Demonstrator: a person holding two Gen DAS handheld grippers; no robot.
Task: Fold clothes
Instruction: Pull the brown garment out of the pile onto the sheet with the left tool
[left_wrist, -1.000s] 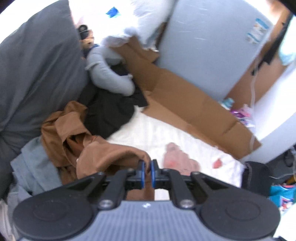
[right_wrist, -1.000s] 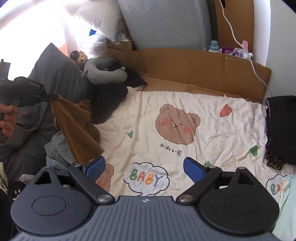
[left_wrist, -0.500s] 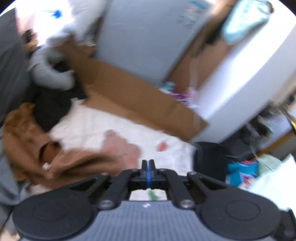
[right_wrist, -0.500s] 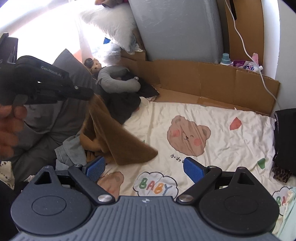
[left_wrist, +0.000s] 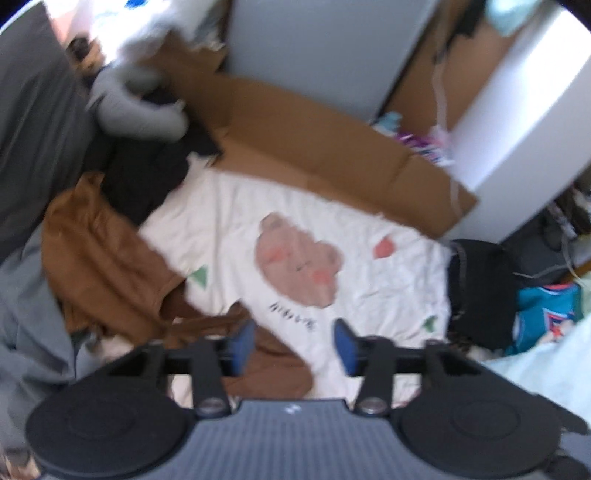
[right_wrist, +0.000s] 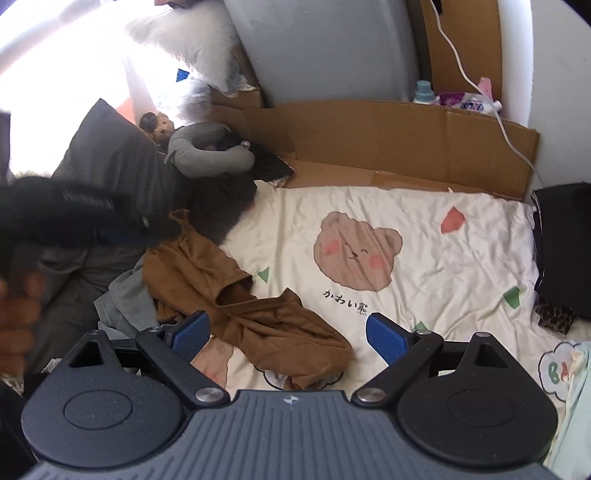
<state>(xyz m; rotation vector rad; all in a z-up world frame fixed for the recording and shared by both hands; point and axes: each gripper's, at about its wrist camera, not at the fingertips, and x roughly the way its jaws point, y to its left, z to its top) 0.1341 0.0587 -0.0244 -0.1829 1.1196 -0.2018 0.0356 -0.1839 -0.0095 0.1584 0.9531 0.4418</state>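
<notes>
Dropped: brown garment (right_wrist: 236, 302), which hung from the left gripper (left_wrist: 293, 341) half a second ago, now lies crumpled across the left part of the cream bear-print blanket (right_wrist: 406, 258), one end over the clothes heap at the blanket's left edge. Left gripper jaws are opening, nothing between the blue pads; brown cloth sits below and behind the left pad only.

Right gripper (right_wrist: 288, 334) hasn't shifted, jaws spread wide and empty, hanging over the near end of the garment.

Visibility notes, big to small:
- Left wrist view is motion-blurred throughout; blanket text and print edges smear.
- Grey pillow (right_wrist: 110, 155) at far left, partly blocked in the right wrist view by the blurred left gripper body and the person's hand (right_wrist: 16, 314), which is cut by the frame edge.
- Black bundle (right_wrist: 565, 243) at the blanket's right edge, cropped.
- Grey clothing (right_wrist: 125, 302) under the brown garment, mostly buried; type unclear.
- Garment's near hem hidden behind the right gripper body.
- Leopard-print scrap (right_wrist: 554, 315) under the black bundle, too little showing to identify.
</notes>
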